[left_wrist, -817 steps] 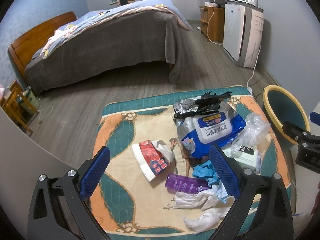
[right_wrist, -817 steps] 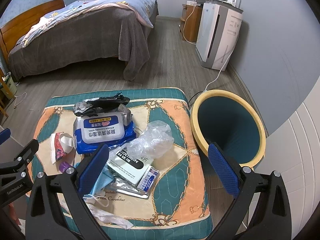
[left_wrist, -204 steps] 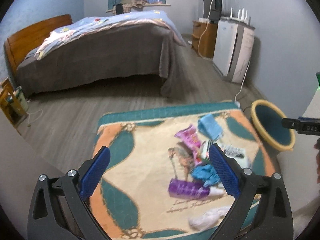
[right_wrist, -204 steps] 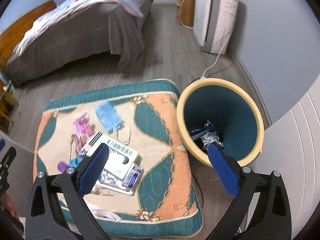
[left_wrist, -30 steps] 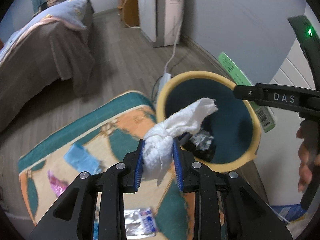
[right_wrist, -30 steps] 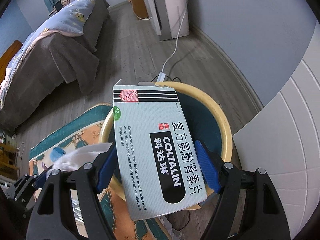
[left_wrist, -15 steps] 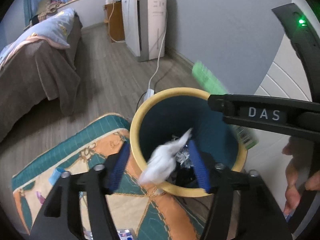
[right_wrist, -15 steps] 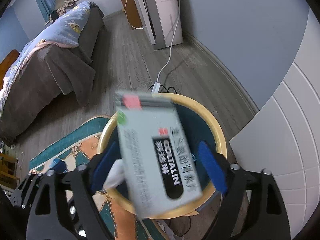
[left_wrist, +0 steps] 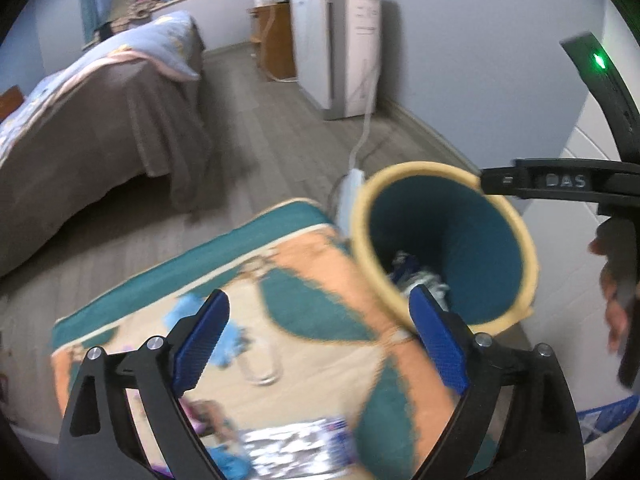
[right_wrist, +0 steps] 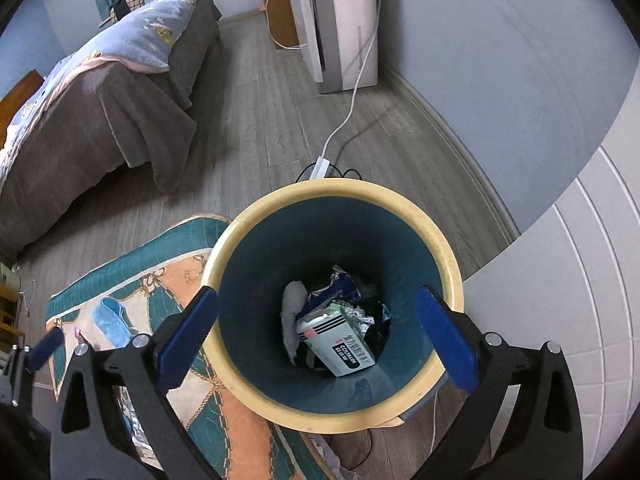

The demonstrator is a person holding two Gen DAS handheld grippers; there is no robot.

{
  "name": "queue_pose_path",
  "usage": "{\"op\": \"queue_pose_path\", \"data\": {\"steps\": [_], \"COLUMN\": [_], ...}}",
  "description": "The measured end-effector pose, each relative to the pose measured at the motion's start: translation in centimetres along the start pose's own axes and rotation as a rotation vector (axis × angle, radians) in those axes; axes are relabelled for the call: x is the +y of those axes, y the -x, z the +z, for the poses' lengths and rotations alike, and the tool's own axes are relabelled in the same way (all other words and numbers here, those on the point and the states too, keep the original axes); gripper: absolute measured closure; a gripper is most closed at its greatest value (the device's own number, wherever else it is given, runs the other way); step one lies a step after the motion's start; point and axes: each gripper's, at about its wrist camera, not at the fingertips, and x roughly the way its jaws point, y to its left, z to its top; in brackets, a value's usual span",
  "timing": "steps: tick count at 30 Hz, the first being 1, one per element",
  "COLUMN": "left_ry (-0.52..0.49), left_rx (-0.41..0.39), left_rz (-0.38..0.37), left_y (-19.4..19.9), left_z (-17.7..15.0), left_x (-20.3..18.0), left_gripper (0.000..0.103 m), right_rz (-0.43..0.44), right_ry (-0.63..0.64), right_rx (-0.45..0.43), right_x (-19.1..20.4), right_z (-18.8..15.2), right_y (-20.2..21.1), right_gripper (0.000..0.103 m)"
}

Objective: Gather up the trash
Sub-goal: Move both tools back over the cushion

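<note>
The yellow-rimmed teal trash bin (right_wrist: 452,280) stands on the floor beside the patterned cushion (right_wrist: 240,416). Inside it lie the white Coltalin box (right_wrist: 340,346), a white tissue wad (right_wrist: 292,312) and crumpled wrappers. My right gripper (right_wrist: 320,332) is open and empty right above the bin. My left gripper (left_wrist: 320,336) is open and empty over the cushion's (left_wrist: 304,264) right end, beside the bin (left_wrist: 516,236). On the cushion lie a blue face mask (right_wrist: 114,322), a foil blister pack (left_wrist: 296,448) and a pink wrapper (left_wrist: 200,420).
A bed with a brown cover (right_wrist: 100,120) stands at the left. A white air purifier (right_wrist: 344,20) and its cable with a power strip (right_wrist: 324,164) are behind the bin. A white panelled wall (right_wrist: 580,300) is at the right.
Both grippers opened. The tissue wad fell from the left and the Coltalin box from the right into the bin. The left gripper has drawn back over the cushion.
</note>
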Motion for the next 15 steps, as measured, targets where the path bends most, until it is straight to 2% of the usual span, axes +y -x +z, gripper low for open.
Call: {"op": "queue_pose_path", "data": {"steps": [7, 15], "left_ry": [0.118, 0.169], "left_rx": [0.009, 0.019], "left_rz": [0.081, 0.145], "left_y": [2.2, 4.9], "left_z": [-1.3, -4.0], "left_x": [7.1, 12.6], "left_gripper": [0.011, 0.010], "right_rz": [0.003, 0.000], "right_ry": [0.037, 0.103], "right_rx": [-0.001, 0.010], "right_x": [2.0, 5.3], "right_z": [-0.1, -0.3], "right_y": [0.1, -0.3], "right_gripper": [0.006, 0.006]}}
